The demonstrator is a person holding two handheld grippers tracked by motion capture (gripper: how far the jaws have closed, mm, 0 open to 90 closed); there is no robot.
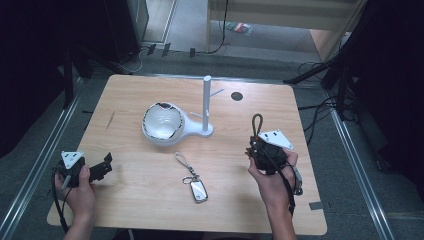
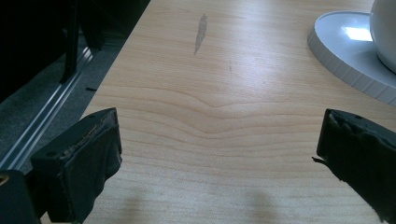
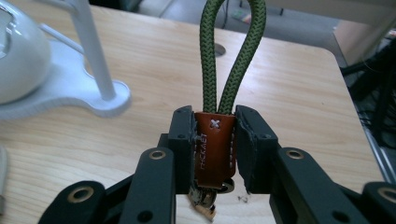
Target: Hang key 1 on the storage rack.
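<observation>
Green cord loop (image 3: 232, 51) standing up, brown leather tab (image 3: 214, 147) pinched between right gripper (image 3: 215, 140) jaws; aiming loop squarely over white stand (image 1: 206, 102) peg, keeping grip firm; left gripper (image 2: 219, 154) jaws spread, idling.

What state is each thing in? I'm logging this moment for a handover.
Left gripper: open, empty, low over the table.
Right gripper: shut on the cord keychain, loop upward.
Car key: lying flat on the table.
White stand: upright, nothing hanging on its pegs.
</observation>
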